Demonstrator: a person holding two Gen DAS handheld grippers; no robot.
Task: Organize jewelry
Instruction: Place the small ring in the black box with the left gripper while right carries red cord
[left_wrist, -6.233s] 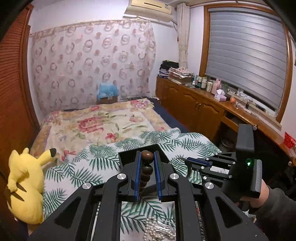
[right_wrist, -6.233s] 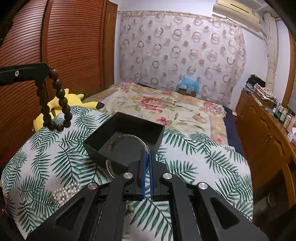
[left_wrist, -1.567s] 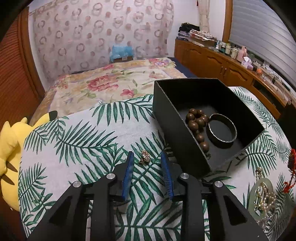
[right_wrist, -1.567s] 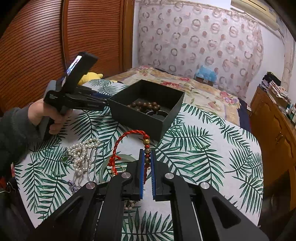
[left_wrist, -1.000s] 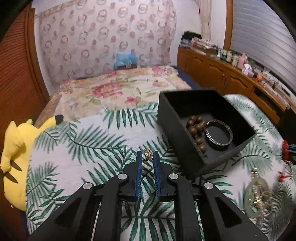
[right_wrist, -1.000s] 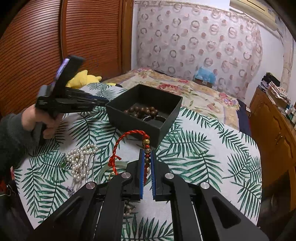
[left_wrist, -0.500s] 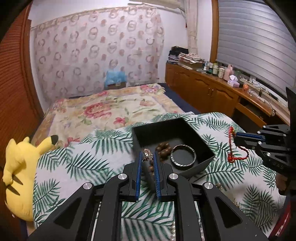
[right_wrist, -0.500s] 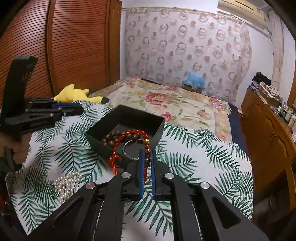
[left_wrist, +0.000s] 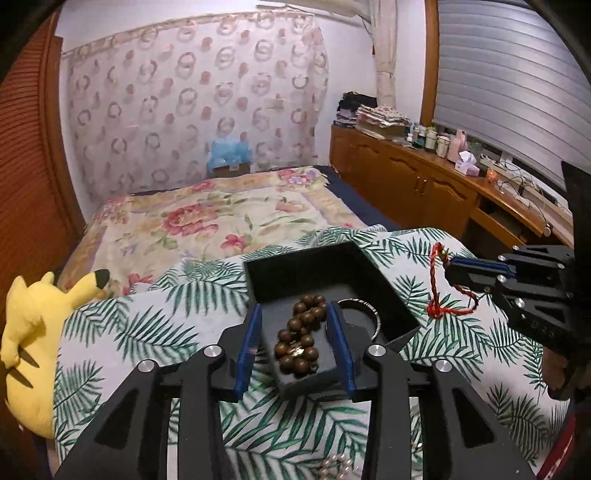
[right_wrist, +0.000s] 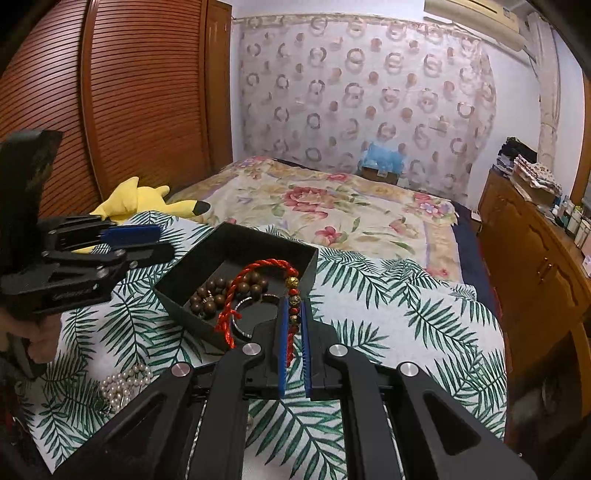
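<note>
A: left gripper (left_wrist: 294, 341)?
B: jaws opening over the black box (left_wrist: 354, 254), nothing between them

A: right gripper (right_wrist: 294, 334)?
B: clamped on the red cord bracelet (right_wrist: 258, 273), hanging over the box's near edge

Both wrist views close, angled down, sharing black box (left_wrist: 384, 295)

Silver bangle (left_wrist: 364, 314) partly hidden behind left gripper (left_wrist: 295, 334) finger at 3 o'clock; pearl strand (left_wrist: 338, 468) cut off at 6 o'clock edge; small gold piece on wooden beads (left_wrist: 299, 338) too tiny to identify
</note>
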